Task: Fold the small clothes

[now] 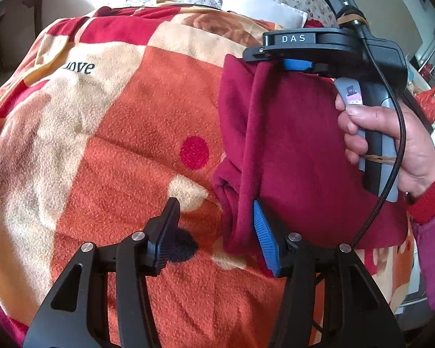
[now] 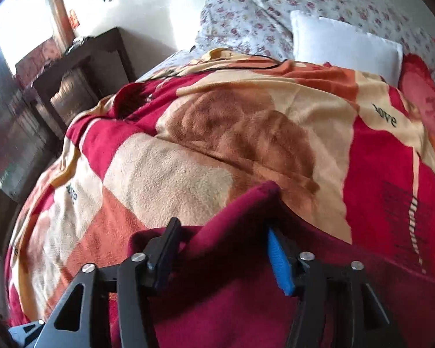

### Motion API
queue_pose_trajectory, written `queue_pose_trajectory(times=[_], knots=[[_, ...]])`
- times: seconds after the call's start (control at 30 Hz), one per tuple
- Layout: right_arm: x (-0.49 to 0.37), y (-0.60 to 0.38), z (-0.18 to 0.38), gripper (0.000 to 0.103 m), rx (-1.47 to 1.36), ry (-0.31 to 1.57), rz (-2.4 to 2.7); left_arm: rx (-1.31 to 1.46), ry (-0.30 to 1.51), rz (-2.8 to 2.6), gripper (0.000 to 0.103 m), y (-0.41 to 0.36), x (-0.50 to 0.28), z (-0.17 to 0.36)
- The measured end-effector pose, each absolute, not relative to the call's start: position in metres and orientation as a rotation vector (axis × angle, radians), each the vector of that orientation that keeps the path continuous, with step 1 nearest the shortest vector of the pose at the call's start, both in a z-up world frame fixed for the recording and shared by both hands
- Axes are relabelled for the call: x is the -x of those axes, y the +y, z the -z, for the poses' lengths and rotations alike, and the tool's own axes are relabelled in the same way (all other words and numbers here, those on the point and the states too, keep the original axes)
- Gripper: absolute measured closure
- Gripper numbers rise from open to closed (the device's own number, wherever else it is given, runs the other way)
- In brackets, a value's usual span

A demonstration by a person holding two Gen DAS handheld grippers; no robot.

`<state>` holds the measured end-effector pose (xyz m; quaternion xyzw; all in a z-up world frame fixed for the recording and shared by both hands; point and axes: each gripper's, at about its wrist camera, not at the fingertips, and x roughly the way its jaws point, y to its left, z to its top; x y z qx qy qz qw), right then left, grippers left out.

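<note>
A dark red fleece garment (image 1: 293,156) lies folded on the patterned blanket (image 1: 124,121), at the right of the left wrist view. My left gripper (image 1: 217,232) is open, its blue-padded finger (image 1: 264,237) against the garment's near left edge and its black finger (image 1: 165,232) over the blanket. My right gripper (image 1: 287,63), held in a hand, rests at the garment's far edge. In the right wrist view it (image 2: 223,249) is open with the garment's (image 2: 232,275) fold lying between and under the fingers.
The orange, red and cream blanket (image 2: 246,133) covers the bed. A white pillow (image 2: 345,43) and floral bedding (image 2: 246,20) lie at the head. A dark wooden cabinet (image 2: 81,72) stands at the left. A cable (image 1: 391,150) hangs from the right gripper.
</note>
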<state>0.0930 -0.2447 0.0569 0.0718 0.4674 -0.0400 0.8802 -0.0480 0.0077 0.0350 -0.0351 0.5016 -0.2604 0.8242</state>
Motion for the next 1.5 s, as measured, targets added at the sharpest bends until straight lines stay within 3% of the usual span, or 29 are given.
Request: queue_pose_trajectory(times=[0.23,0.33,0.53,0.67,0.83,0.9,0.93,1.07,1.17,1.5], knots=[[-0.078,-0.243,-0.074,0.038,-0.214,0.978,0.047,0.145,1.063,0.572,0.047,0.019,0.05,-0.034],[-0.069,-0.241,-0.077,0.027,-0.247,1.002,0.06,0.187,1.068,0.575,0.042,0.025,0.052,-0.031],[-0.071,-0.224,-0.069,0.027,-0.219,1.05,0.084,0.234,1.073,0.593,0.039,0.029,0.053,-0.031],[-0.084,-0.204,-0.058,0.026,-0.143,1.075,0.116,0.219,1.063,0.599,0.039,0.025,0.056,-0.032],[-0.098,-0.178,-0.037,0.011,0.025,1.104,0.231,0.218,1.072,0.594,0.039,0.026,0.055,-0.027],[-0.097,-0.172,-0.032,0.012,0.087,1.088,0.255,0.211,1.068,0.598,0.039,0.025,0.055,-0.028],[-0.095,-0.172,-0.032,0.014,0.097,1.077,0.25,0.206,1.065,0.601,0.039,0.025,0.054,-0.029],[-0.08,-0.191,-0.044,0.057,0.08,1.048,0.202,0.189,1.031,0.638,0.038,0.022,0.05,-0.038],[-0.072,-0.214,-0.057,0.079,-0.05,1.048,0.122,0.187,0.986,0.695,0.029,0.016,0.049,-0.047],[-0.058,-0.234,-0.066,0.083,-0.245,1.012,0.016,0.182,1.059,0.756,0.029,-0.023,0.017,-0.024]])
